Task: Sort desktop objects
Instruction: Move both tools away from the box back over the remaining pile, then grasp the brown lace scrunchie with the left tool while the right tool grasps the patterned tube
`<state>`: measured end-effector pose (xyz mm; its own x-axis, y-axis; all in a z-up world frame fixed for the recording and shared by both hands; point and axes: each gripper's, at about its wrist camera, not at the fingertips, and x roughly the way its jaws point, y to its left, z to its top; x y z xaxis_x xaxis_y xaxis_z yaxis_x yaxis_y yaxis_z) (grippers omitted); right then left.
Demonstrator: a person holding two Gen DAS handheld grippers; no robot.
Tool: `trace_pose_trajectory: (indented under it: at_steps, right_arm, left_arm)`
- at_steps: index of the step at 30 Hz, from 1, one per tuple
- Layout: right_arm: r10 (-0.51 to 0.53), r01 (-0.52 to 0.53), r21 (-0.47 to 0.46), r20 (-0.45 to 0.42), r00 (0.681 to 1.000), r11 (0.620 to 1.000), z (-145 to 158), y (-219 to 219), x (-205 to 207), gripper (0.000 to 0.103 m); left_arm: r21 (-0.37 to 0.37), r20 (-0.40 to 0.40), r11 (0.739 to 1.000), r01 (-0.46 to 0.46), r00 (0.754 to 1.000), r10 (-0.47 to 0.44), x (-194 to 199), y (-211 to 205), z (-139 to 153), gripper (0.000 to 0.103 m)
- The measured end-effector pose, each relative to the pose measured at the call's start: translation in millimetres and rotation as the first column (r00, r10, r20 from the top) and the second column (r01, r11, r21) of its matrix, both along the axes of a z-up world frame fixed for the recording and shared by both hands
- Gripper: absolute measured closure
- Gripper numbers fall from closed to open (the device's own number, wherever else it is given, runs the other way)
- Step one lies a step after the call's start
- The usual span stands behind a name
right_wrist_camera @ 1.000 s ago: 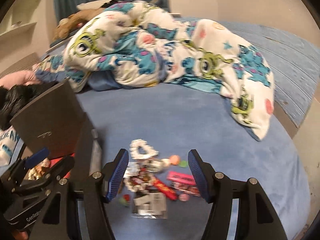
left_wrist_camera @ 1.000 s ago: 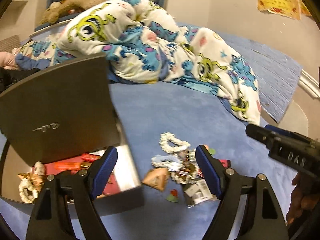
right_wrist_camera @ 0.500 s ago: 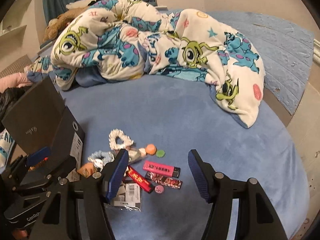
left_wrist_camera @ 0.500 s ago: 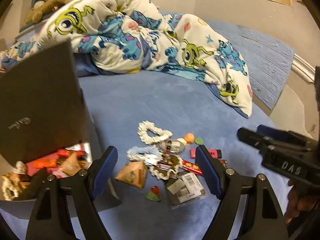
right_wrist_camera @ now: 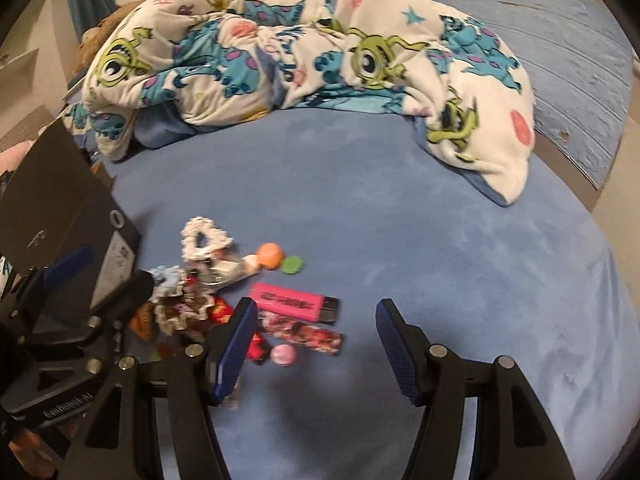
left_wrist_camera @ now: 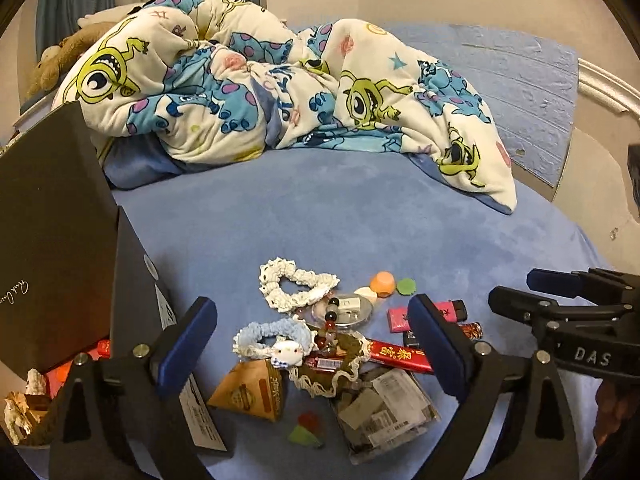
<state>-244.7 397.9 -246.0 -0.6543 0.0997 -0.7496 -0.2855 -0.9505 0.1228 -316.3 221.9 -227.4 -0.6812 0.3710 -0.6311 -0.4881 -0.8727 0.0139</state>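
Observation:
A pile of small items lies on the blue bed sheet [left_wrist_camera: 340, 220]: a white scrunchie [left_wrist_camera: 296, 286], a blue scrunchie [left_wrist_camera: 272, 336], a triangular orange packet [left_wrist_camera: 250, 392], a red bar [left_wrist_camera: 400, 356], a clear bag of labels [left_wrist_camera: 384, 408] and a pink lighter [left_wrist_camera: 426, 312]. My left gripper [left_wrist_camera: 310, 350] hovers over this pile with its jaws opening; nothing is pressed between them. My right gripper [right_wrist_camera: 316, 344] stands open above bare sheet. The pink lighter [right_wrist_camera: 288, 300] and a patterned lighter [right_wrist_camera: 304, 334] lie just beyond its left finger. A dark box [left_wrist_camera: 52, 240], lid up, stands at the left.
A crumpled monster-print blanket [left_wrist_camera: 280, 80] fills the far half of the bed, with a plush toy [left_wrist_camera: 60, 60] behind it. An orange cap [right_wrist_camera: 270, 256] and a green disc [right_wrist_camera: 292, 266] lie past the pile. The bed's edge curves along the right.
Both grippers have come down and closer to the pile. In the left wrist view the box has slid off to the left and the left jaws stand wider. The right gripper now faces the lighters.

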Motion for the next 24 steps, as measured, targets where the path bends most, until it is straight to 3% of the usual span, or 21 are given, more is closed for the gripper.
trace_pose_trajectory:
  at_steps: [2,6,12,17,24]
  right_arm:
    - [-0.016,0.016,-0.007,0.002,1.0,1.0,-4.1,9.1,1.4,0.04]
    - [-0.073,0.073,-0.055,0.007,0.997,0.996,-12.1,32.0,9.0,0.04]
    - [-0.11,0.11,-0.072,0.005,0.994,0.991,-19.4,49.8,12.9,0.04]
    - [-0.099,0.1,-0.088,0.01,0.995,0.991,-27.6,54.8,11.4,0.04]
    - [-0.003,0.005,-0.09,0.026,1.0,0.996,-47.2,41.1,2.4,0.04]
  left_arm:
    - [0.031,-0.003,0.998,0.057,0.998,-0.057,6.4,5.6,7.4,0.006]
    - [0.022,-0.042,0.99,0.14,0.989,-0.139,20.7,24.3,11.5,0.005]
    - [0.046,0.039,0.985,0.164,0.985,-0.166,11.6,30.1,-25.1,0.008]
    - [0.004,0.076,0.989,0.147,0.986,-0.146,2.1,30.1,-47.5,0.037]
    - [-0.03,0.141,0.989,0.146,0.98,-0.141,-4.0,29.4,-76.4,0.061]
